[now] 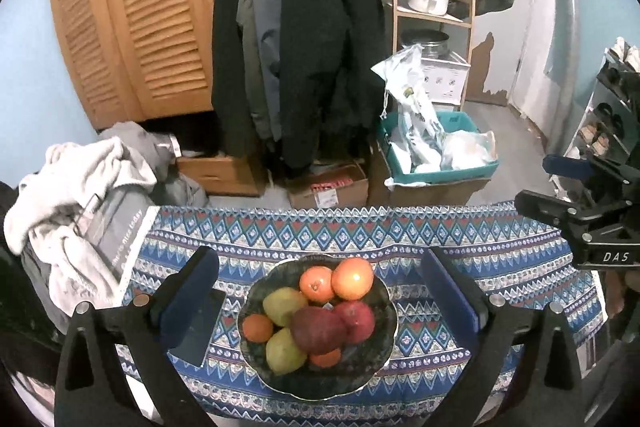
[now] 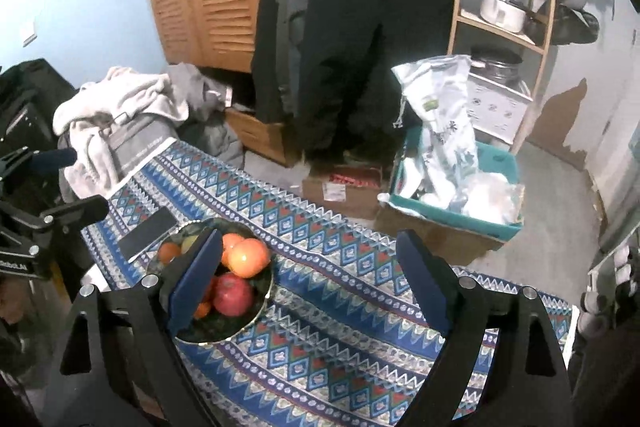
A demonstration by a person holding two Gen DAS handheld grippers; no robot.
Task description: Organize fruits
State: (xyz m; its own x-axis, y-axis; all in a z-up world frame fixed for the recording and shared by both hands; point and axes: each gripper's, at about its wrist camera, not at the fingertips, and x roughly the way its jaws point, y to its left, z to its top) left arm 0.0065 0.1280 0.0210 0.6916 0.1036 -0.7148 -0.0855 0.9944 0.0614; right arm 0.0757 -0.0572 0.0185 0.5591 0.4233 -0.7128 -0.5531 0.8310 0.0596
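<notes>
A dark bowl [image 1: 384, 359] sits on the blue patterned tablecloth [image 1: 440, 247], filled with fruit: two oranges at the back [image 1: 354, 279], two yellow-green pears [image 1: 282, 305], two dark red fruits [image 1: 320, 331] and small tangerines [image 1: 257, 327]. My left gripper [image 1: 318, 291] is open and empty, its fingers either side of the bowl, above it. My right gripper [image 2: 310, 279] is open and empty over the cloth, right of the bowl [image 2: 256, 311]; its left finger [image 2: 196, 279] hides part of the fruit. It also shows in the left wrist view [image 1: 556, 187] at the right edge.
A dark phone [image 1: 196, 331] lies left of the bowl, also in the right wrist view [image 2: 148, 233]. A pile of clothes [image 1: 80, 195] sits at the table's left. Beyond the table are cardboard boxes [image 1: 332, 187], a teal bin with bags [image 1: 440, 151], hanging coats and a shelf.
</notes>
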